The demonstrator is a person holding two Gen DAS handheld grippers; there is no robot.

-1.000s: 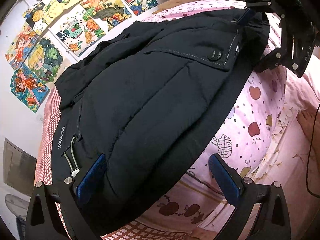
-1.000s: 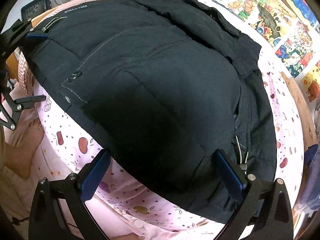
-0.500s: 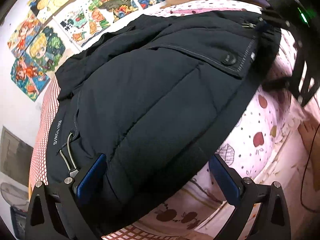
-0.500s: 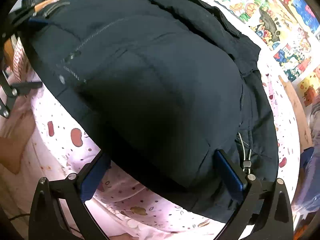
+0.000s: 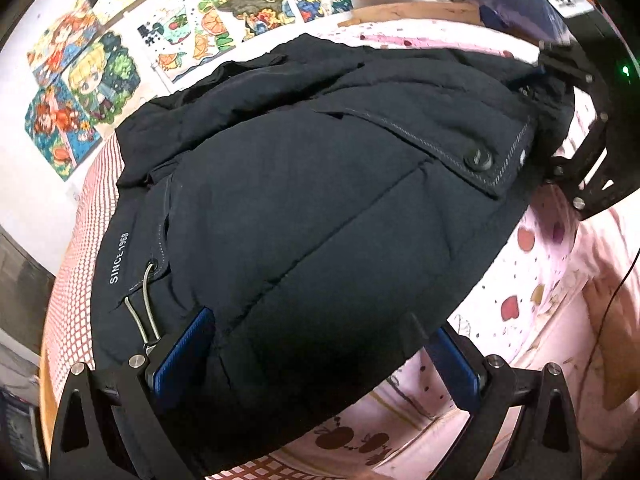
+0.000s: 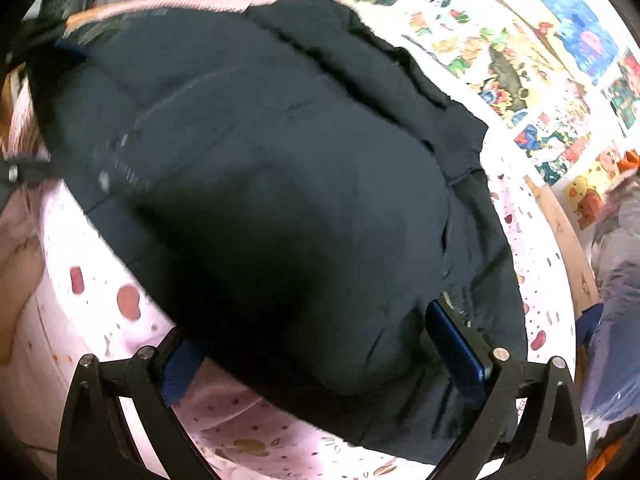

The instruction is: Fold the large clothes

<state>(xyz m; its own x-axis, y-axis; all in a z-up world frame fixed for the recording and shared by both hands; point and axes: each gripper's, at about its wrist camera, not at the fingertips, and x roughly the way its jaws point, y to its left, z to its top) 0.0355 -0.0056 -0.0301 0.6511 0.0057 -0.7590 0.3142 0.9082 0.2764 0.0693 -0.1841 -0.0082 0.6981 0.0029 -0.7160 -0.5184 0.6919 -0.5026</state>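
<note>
A dark navy padded jacket (image 5: 304,200) lies spread on the pink bed, with a snap pocket flap (image 5: 476,158) and a drawcord (image 5: 146,308) at its hem. My left gripper (image 5: 320,360) stands open astride the hem, its left pad (image 5: 184,356) resting on the fabric beside the drawcord. My right gripper (image 6: 320,360) straddles the opposite end of the jacket (image 6: 280,200). Its jaws are closing, a bulge of fabric sits between them, and the pads (image 6: 456,344) are not pinching it. Each gripper also shows in the other's view: the right gripper (image 5: 552,120) and the left gripper (image 6: 44,108).
A pink sheet (image 5: 532,272) with apple prints covers the bed, with a red checked cover (image 5: 72,264) at one side. Cartoon posters (image 5: 224,12) line the wall behind. A wooden bed edge (image 6: 568,248) and grey clothing (image 6: 616,240) lie beyond the jacket. A black cable (image 5: 620,284) hangs at the right.
Both grippers have tilted and pushed further onto the jacket, so more fabric fills the gap between their fingers. The right gripper's jaws have narrowed slightly.
</note>
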